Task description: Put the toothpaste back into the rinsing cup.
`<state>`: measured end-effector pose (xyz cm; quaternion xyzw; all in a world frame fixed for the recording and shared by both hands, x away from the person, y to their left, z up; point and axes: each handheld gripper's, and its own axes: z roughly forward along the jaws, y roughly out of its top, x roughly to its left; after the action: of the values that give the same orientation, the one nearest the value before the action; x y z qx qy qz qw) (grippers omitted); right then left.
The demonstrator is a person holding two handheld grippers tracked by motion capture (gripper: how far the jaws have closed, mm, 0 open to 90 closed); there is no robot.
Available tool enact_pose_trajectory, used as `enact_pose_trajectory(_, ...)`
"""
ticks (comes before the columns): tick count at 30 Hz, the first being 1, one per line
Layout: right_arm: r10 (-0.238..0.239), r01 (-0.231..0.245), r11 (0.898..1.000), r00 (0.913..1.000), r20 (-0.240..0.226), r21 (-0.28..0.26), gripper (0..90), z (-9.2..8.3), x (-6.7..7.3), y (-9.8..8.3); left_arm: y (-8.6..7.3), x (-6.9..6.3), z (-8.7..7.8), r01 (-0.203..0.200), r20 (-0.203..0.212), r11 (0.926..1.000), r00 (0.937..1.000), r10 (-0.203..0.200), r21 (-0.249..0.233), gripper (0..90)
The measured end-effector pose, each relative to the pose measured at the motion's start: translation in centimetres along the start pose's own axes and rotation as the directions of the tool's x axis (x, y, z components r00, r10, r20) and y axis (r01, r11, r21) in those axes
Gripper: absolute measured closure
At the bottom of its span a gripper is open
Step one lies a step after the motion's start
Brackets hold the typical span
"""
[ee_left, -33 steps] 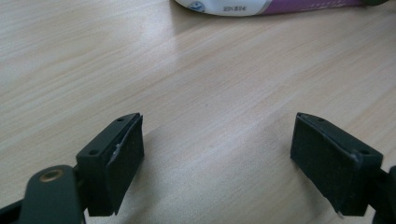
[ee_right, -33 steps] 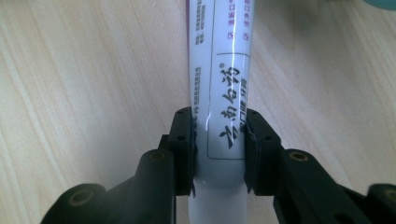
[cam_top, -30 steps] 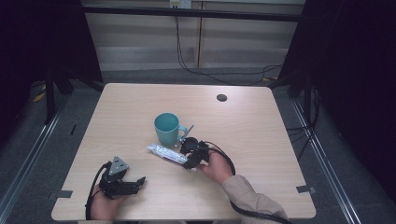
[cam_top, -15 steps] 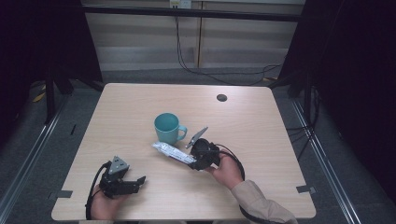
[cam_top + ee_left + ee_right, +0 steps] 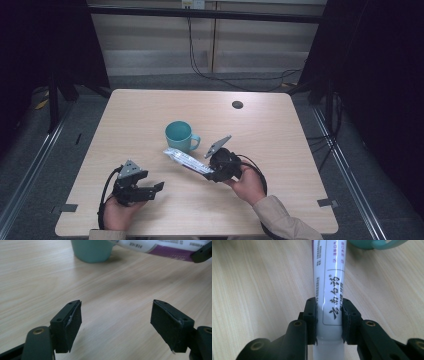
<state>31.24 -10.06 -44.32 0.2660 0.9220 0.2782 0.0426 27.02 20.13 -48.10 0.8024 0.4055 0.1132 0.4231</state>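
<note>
Pale wood-grain laminate covers the table [image 5: 280, 140], a rounded-corner slab with a small dark round hole [image 5: 237, 104] near its far edge; dark curtains and loose cables fill the floor behind it.

In the right hand [image 5: 248, 184], the right gripper [image 5: 329, 321] has its black jaws clamped on a tube [image 5: 329, 277]: glossy white plastic with a purple band and dark printed characters, too small to read in the high view. The jaws pinch it near its rounded lower end, which the bottom of the right gripper view cuts off. From the jaws the tube runs forward, clear of the table, toward a cup [image 5: 179, 136], a smooth teal mug whose handle faces the gripper. The tube's far end lies just short of the handle; whether they touch cannot be told.

Well to that gripper's left, the left gripper [image 5: 116, 322] sits low over bare wood, jaws wide apart with nothing between them. Its pads [image 5: 73, 323] are matte black with frayed, whitish edges. Ahead of it, the left gripper view crops the cup and tube at the top.

Compared with half a second ago, the tube has swung slightly, its free end now nearer the cup's handle, and the right hand has shifted toward the person. The left gripper has not moved.
</note>
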Motion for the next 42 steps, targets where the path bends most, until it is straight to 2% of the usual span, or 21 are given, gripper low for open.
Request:
enact_pose_trajectory(4,0.000,0.000,1.000,1.0000,-0.001,-0.031,69.7,-0.6,0.1,-0.1,0.6,-0.3,0.5,0.012,0.035,0.9999,0.9993,-0.012,-0.009,25.2)
enact_pose_trajectory(8,0.002,-0.002,0.999,1.0000,0.003,-0.047,69.7,-1.1,0.0,-0.2,1.0,-0.6,0.7,0.013,0.042,0.9998,0.9991,-0.012,-0.013,25.0)
enact_pose_trajectory(9,0.003,-0.003,0.998,1.0000,0.004,-0.060,69.7,-1.3,-0.1,-0.4,1.3,-0.7,1.0,0.026,0.071,0.9995,0.9971,-0.025,-0.017,25.0)
enact_pose_trajectory(12,0.002,-0.001,0.997,1.0000,0.009,-0.071,69.7,-1.5,0.0,-0.5,1.7,-0.9,1.2,0.026,0.085,0.9995,0.9961,-0.025,-0.018,25.0)
enact_pose_trajectory(18,-0.002,0.004,0.996,0.9999,0.015,-0.091,69.9,-1.9,0.1,-0.4,3.0,-1.4,1.9,0.078,0.143,0.9953,0.9873,-0.068,-0.059,26.0)
enact_pose_trajectory(22,-0.010,0.010,0.995,0.9999,0.005,-0.094,69.9,-2.1,0.2,-0.4,3.5,-1.5,2.1,0.094,0.164,0.9930,0.9831,-0.081,-0.072,26.8)
enact_pose_trajectory(28,-0.029,0.029,0.994,0.9996,0.005,-0.102,70.0,-2.3,0.9,-0.3,3.6,-1.6,1.9,0.106,0.170,0.9909,0.9812,-0.090,-0.083,27.0)
enact_pose_trajectory(37,-0.051,0.050,0.988,0.9987,0.001,-0.146,70.6,-3.3,1.7,0.4,4.2,-1.6,1.3,0.123,0.192,0.9855,0.9762,-0.100,-0.117,27.5)
enact_pose_trajectory(38,-0.050,0.050,0.987,0.9987,-0.001,-0.151,70.7,-3.4,1.7,0.4,4.3,-1.6,1.5,0.135,0.195,0.9844,0.9744,-0.112,-0.113,26.5)
enact_pose_trajectory(39,-0.051,0.051,0.988,0.9987,0.004,-0.147,70.8,-3.4,1.8,0.5,4.1,-1.6,1.8,0.157,0.210,0.9816,0.9689,-0.132,-0.109,26.4)
enact_pose_trajectory(40,-0.051,0.051,0.988,0.9987,0.004,-0.147,70.8,-3.4,1.8,0.5,4.1,-1.6,1.8,0.157,0.210,0.9816,0.9689,-0.132,-0.109,26.3)
enact_pose_trajectory(42,-0.055,0.056,0.989,0.9985,0.009,-0.136,71.3,-3.2,1.8,0.5,3.9,-1.5,2.0,0.173,0.225,0.9797,0.9632,-0.147,-0.101,26.4)
